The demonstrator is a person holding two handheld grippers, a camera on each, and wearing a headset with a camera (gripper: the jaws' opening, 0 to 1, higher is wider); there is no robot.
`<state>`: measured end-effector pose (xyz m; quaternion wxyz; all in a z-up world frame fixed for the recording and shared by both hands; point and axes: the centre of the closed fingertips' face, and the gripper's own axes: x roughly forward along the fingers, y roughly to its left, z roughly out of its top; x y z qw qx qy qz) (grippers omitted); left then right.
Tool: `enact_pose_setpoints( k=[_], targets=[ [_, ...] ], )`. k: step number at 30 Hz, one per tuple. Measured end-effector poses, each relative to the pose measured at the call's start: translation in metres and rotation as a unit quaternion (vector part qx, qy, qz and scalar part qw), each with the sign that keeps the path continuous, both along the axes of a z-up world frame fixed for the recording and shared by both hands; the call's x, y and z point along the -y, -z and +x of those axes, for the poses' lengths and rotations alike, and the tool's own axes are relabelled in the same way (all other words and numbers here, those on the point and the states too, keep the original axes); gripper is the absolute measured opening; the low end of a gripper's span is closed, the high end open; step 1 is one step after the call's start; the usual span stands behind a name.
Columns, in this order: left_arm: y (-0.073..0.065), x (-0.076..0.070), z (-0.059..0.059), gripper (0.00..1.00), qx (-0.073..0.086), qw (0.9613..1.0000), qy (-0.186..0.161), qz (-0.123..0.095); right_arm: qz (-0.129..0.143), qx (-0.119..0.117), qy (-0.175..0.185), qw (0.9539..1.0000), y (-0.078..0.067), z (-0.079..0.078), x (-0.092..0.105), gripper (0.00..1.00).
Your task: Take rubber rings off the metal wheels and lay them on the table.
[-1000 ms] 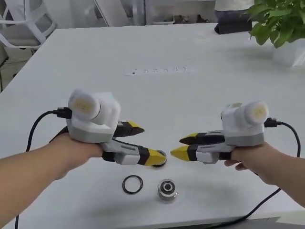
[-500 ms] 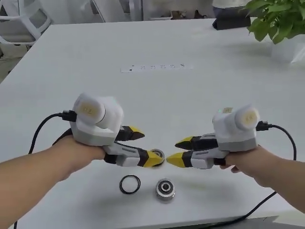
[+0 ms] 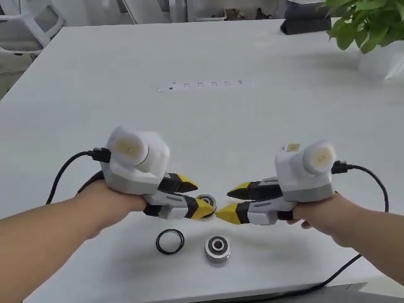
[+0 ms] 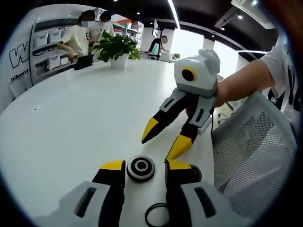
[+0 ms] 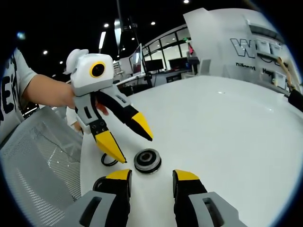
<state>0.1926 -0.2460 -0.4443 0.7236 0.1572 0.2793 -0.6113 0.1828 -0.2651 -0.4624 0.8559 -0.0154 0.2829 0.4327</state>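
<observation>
Wheel one (image 4: 140, 169), dark-rimmed, is recorded lying flat on the table (image 3: 265, 126) between the two yellow-tipped fingers of the left gripper (image 4: 146, 166). The fingers are set apart, and a gap is seen on at least one side of the wheel. Contact with the other finger cannot be told.

In the head view the right gripper (image 3: 224, 202) is held tip to tip with the left one, the two near each other but apart. Its fingers are also spread and nothing is held between them.

Just on the person's side of both grippers, a loose black rubber ring (image 3: 170, 241) is noted flat on the table. A second wheel (image 3: 218, 247) is beside it, apart from it.

Further out, a white power strip (image 3: 201, 84) is seen mid-table. A potted plant (image 3: 366, 22) is seen at the far right corner.
</observation>
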Motion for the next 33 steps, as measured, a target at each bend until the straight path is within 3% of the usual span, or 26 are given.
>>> enact_pose_setpoints(
  k=[13, 15, 18, 23, 33],
  targets=[
    [0.014, 0.001, 0.001, 0.12, 0.010, 0.9996, 0.007, 0.025, -0.001, 0.000, 0.002, 1.0000, 0.001, -0.002, 0.002, 0.33],
    [0.016, 0.000, 0.002, 0.10, 0.023, 0.9993, 0.008, 0.030, -0.001, 0.000, 0.002, 1.0000, 0.002, -0.002, 0.002, 0.33],
    [0.016, 0.001, 0.002, 0.10, 0.026, 0.9991, 0.010, 0.032, -0.002, 0.000, 0.001, 1.0000, 0.002, -0.002, 0.002, 0.33],
    [0.017, 0.002, 0.003, 0.07, 0.066, 0.9965, 0.022, 0.047, -0.002, 0.002, -0.002, 1.0000, 0.001, -0.001, 0.000, 0.33],
    [0.016, 0.002, 0.004, 0.07, 0.065, 0.9968, 0.008, 0.046, -0.012, 0.006, -0.020, 0.9997, 0.003, 0.000, -0.011, 0.32]
  ],
)
